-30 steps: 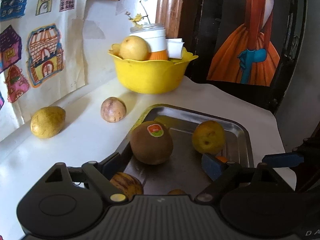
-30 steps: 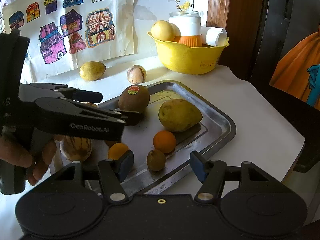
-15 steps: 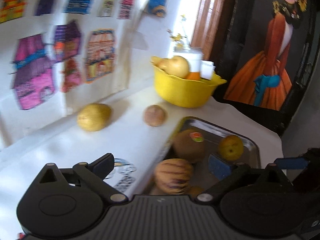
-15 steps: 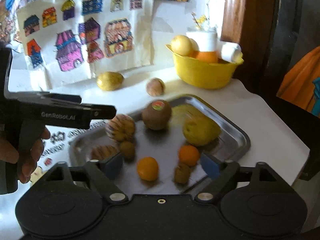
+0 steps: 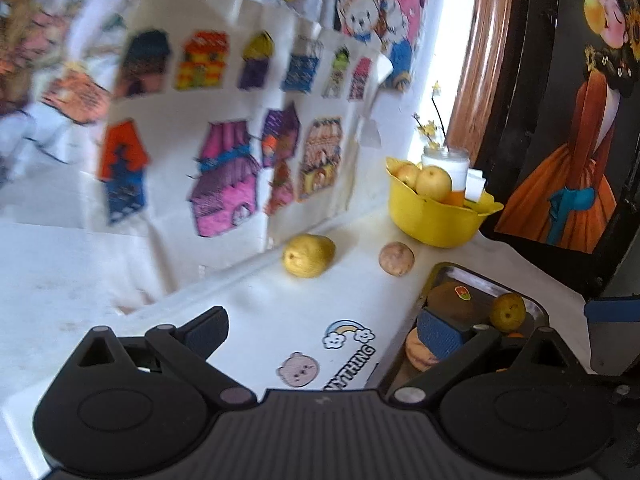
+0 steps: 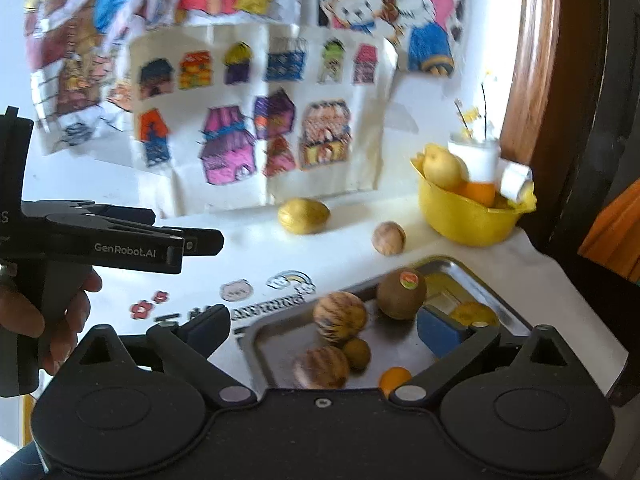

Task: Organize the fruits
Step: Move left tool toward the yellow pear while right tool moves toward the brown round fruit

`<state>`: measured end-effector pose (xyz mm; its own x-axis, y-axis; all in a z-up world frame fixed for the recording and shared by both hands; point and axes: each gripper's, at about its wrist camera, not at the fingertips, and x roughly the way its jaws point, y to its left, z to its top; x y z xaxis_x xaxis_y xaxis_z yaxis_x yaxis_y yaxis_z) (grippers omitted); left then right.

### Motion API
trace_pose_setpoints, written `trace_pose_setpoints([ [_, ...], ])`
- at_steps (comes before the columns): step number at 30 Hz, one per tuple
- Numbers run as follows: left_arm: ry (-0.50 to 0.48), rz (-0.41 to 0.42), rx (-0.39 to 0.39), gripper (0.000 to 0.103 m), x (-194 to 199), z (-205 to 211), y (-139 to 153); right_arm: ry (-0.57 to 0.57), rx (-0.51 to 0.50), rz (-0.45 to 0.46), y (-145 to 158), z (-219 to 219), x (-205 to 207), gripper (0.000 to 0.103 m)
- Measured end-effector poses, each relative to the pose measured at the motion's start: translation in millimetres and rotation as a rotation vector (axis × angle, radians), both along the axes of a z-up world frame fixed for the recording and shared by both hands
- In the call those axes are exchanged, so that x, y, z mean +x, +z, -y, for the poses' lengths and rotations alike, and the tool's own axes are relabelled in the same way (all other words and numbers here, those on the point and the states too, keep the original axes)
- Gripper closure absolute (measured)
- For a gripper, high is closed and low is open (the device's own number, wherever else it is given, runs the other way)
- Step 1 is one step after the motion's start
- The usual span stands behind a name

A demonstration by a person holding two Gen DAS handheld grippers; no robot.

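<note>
Both tongs, left (image 5: 322,330) and right (image 6: 324,326), spread wide and empty above the worktop (image 5: 256,300). On the steel tray (image 6: 460,266): stickered brown fruit (image 6: 401,294), striped melon (image 6: 340,316), several smaller pieces. Beyond the tray, loose near the wall: yellow fruit (image 6: 304,216) and a round tan one (image 6: 389,238), left of the yellow bowl (image 6: 468,222). Likely hazards: round fruit rolling from a glancing pinch; crowded tray pieces knocked by a careless reach

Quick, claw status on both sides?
Left claw: open, holding nothing.
Right claw: open, holding nothing.
</note>
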<state>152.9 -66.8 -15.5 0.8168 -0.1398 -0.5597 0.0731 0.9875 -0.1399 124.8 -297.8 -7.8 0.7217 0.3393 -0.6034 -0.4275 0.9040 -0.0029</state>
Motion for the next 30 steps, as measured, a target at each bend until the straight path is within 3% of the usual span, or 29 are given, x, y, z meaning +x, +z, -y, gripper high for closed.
trace_pose_setpoints([
  [11,0.020,0.067,0.027,0.001,-57,-21,36,0.007,-0.005,0.084,38,-14,-55,0.001],
  [16,0.030,0.082,0.027,0.001,-68,-28,36,0.017,-0.005,0.089,39,-17,-62,0.001],
  [30,-0.003,0.030,0.025,0.001,9,-19,-8,-0.014,-0.021,0.024,8,-4,3,0.001],
])
